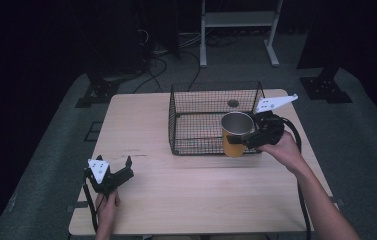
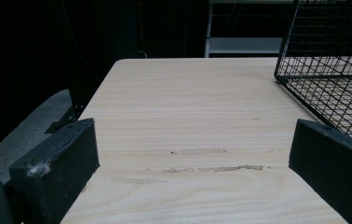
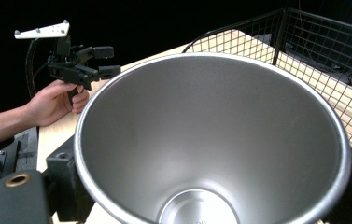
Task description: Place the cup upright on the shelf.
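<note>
- Now the right claw (image 1: 248, 140) grips a cup (image 1: 236, 134) by its rim, jaws clenched on either side, and holds it upright at the front wall of the wire basket (image 1: 176, 125).
- Seen from the right gripper view, the cup (image 3: 211, 140) is empty, its steel inside bare.
- At the counter's (image 1: 141, 125) near left, the left claw (image 1: 123, 167) hangs released, holding nothing; its jaws stand wide apart over bare wood.
- Judging by this, the step in hand is carrying the cup; whether into or out of the basket I cannot tell.
- Next, the cup's base must clear the front wall, kept level.
</note>
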Available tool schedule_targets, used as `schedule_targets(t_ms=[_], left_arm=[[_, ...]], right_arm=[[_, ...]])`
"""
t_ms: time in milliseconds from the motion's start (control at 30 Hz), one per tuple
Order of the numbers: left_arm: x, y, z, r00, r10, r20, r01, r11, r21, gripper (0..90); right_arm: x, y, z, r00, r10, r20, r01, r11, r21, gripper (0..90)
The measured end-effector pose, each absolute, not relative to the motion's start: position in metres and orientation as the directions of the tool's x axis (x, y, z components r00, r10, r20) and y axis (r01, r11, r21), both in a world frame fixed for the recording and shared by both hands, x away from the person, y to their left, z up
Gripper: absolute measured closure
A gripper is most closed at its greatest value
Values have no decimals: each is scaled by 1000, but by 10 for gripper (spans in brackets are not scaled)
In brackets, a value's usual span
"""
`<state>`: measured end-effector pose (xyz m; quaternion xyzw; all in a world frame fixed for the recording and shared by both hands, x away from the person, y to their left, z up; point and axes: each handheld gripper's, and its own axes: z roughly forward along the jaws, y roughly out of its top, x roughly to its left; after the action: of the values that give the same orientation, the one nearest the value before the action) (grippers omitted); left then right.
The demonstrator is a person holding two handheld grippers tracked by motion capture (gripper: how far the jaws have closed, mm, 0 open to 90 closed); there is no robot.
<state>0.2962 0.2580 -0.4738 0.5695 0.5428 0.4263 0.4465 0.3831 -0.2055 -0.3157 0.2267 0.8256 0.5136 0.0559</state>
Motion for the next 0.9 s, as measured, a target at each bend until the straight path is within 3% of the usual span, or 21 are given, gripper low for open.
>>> schedule_targets(t_ms=[900], left_arm=[[296,258,-474,52,999,-1,231,-11,973,8]], right_arm=[[434,-192,-294,-870,468,155,355,375,856,126]])
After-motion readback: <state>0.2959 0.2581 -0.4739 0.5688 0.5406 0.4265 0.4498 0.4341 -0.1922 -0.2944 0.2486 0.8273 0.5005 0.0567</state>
